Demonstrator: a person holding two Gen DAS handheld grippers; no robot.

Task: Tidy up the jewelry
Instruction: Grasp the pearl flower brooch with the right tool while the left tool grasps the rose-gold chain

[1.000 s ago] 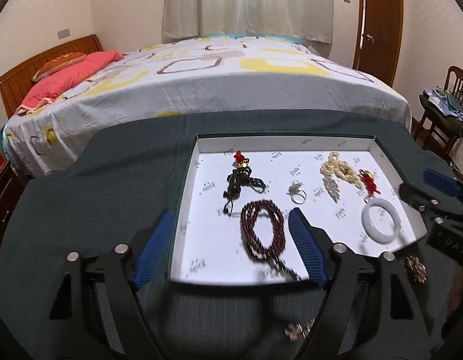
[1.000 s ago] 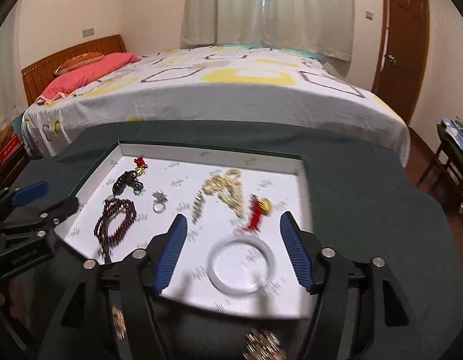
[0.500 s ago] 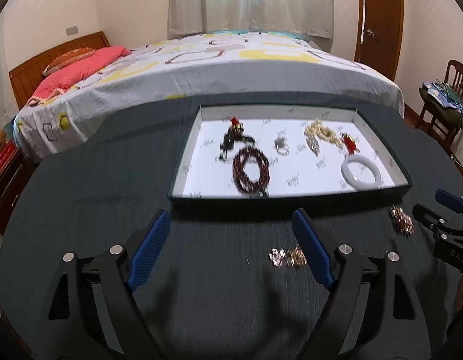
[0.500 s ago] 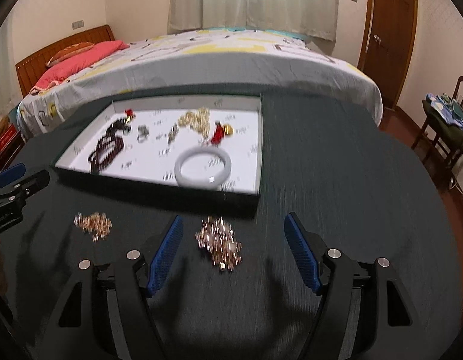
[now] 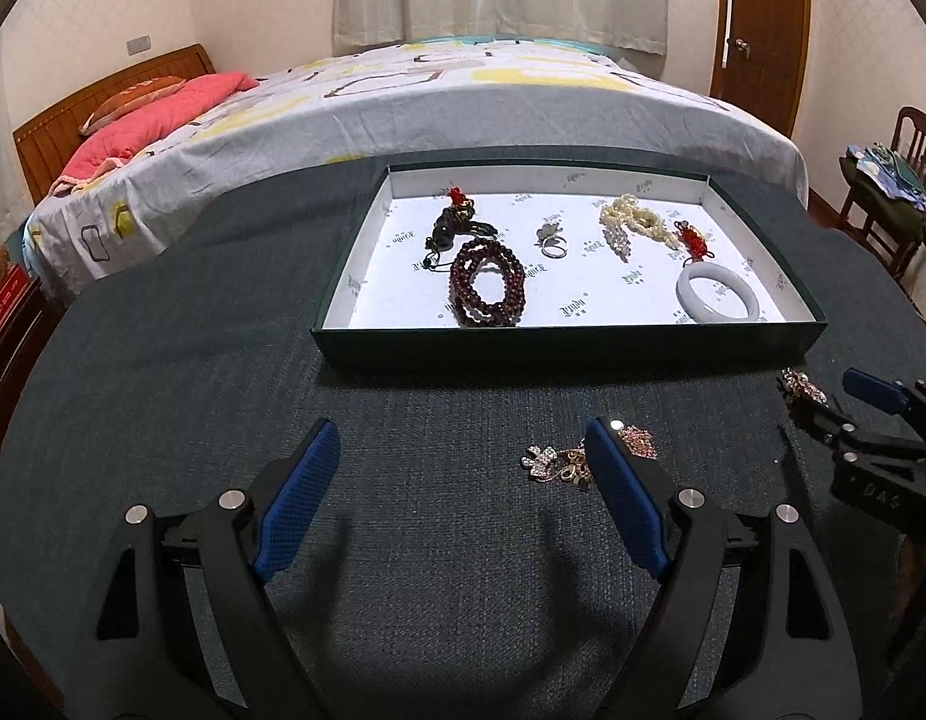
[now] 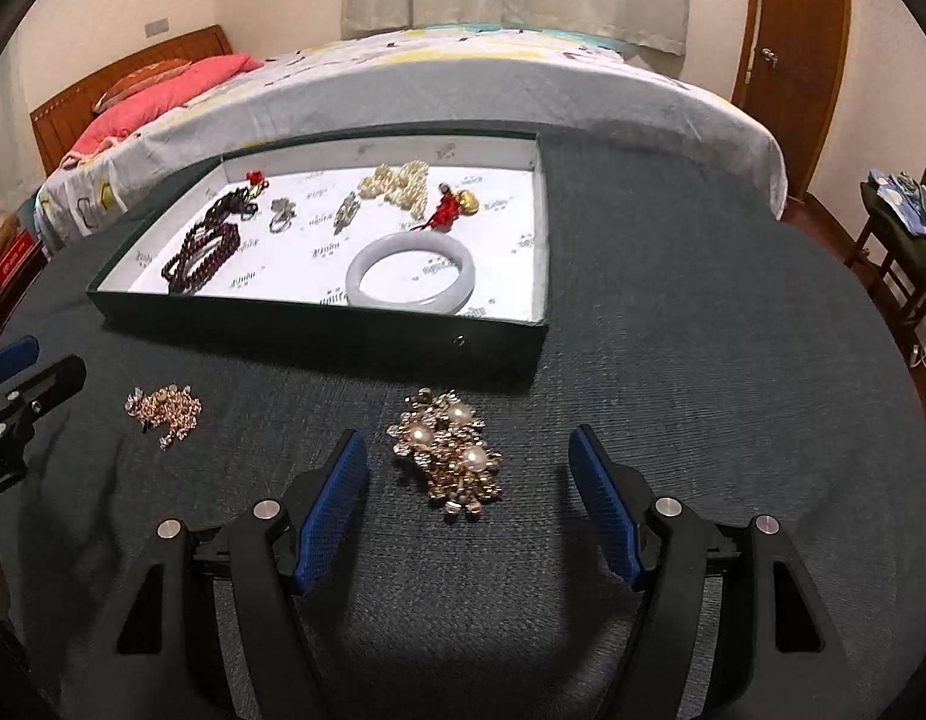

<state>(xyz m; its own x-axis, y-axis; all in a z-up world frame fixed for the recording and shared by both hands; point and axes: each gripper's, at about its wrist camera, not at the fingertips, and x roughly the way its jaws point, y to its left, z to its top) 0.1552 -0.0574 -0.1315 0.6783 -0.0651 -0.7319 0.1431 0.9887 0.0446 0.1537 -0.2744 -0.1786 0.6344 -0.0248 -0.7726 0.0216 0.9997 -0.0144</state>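
We have most pieces in the tray (image 6: 319, 324) at upper left; two remain on the cloth. The pearl cluster (image 6: 448, 456) sits centre frame before our released right gripper (image 6: 468, 468), and the left gripper (image 5: 457, 468) is also released beside the gold chain (image 5: 562, 463).

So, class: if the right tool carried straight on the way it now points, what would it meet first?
Most likely the gold-and-pearl beaded cluster on the dark tablecloth, lying between the open right tool tips; depth is uncertain.

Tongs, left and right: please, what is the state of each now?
Left tongs: open, holding nothing.
Right tongs: open, holding nothing; gold pearl cluster lies between them.
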